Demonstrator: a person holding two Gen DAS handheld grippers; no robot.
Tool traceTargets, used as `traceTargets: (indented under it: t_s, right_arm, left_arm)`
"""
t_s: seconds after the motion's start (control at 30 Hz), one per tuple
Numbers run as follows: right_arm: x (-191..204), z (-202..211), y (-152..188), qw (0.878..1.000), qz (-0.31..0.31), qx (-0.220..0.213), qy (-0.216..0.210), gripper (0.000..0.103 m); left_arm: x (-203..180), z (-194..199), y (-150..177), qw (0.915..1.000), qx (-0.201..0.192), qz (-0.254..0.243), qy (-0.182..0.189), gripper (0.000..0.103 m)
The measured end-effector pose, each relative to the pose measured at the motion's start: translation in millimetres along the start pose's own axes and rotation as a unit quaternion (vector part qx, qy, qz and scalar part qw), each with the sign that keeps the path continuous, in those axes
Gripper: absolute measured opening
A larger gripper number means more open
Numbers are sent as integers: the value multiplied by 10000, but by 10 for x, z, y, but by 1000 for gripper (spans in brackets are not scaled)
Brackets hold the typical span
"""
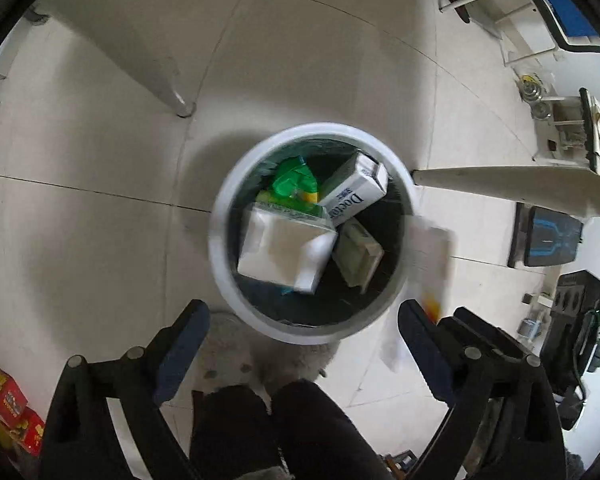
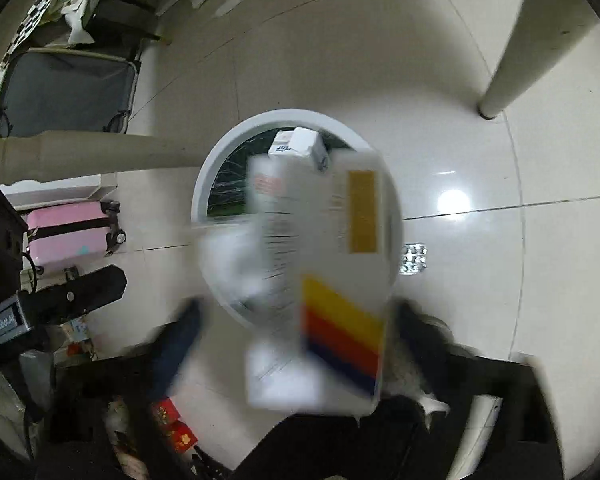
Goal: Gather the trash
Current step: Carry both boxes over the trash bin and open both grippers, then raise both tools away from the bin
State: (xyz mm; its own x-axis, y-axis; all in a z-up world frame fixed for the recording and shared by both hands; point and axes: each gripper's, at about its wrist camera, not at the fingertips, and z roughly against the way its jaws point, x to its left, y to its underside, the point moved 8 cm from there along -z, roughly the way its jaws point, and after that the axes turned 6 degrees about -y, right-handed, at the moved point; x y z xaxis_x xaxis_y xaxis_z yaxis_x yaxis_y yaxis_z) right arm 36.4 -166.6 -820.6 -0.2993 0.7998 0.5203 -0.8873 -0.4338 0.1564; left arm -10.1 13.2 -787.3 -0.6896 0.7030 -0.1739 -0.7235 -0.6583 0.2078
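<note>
A white round trash bin with a dark liner stands on the tiled floor; it also shows in the right wrist view. Inside lie a white box, a "Doctor" carton, a green wrapper and a grey-green box. My left gripper is open and empty just above the bin's near rim. My right gripper is open. A blurred white box with yellow, red and blue stripes is between its spread fingers, over the bin, touching neither. The same box shows blurred in the left wrist view at the bin's right rim.
Pale table legs stand beside the bin. A blister pack lies on the floor right of the bin. A pink suitcase and a grey one are on the left. Red boxes lie near my legs.
</note>
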Motion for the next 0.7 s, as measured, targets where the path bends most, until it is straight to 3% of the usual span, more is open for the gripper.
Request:
traceTargets:
  t_s: [0.13, 0.3, 0.37, 0.47, 0.7]
  right_arm:
    - [115, 65, 1, 9999, 81, -135, 49, 103]
    - [331, 594, 155, 9950, 427, -350, 838, 103]
    - [543, 983, 233, 9889, 580, -451, 1289, 103]
    - [882, 1592, 358, 9828, 674, -509, 1642, 103]
    - [1711, 3012, 768, 9830, 742, -492, 1607, 103]
  left_arm:
    - [140, 344, 48, 9974, -547, 0, -467, 96]
    - [116, 1043, 200, 9857, -1142, -289, -1201, 96]
    - [59, 1313, 297, 9845, -1168, -363, -1256, 96]
    - [-67, 1837, 495, 9838, -1181, -484, -1263, 96]
    - [-402, 3101, 1053, 9828, -1136, -767, -1237, 96]
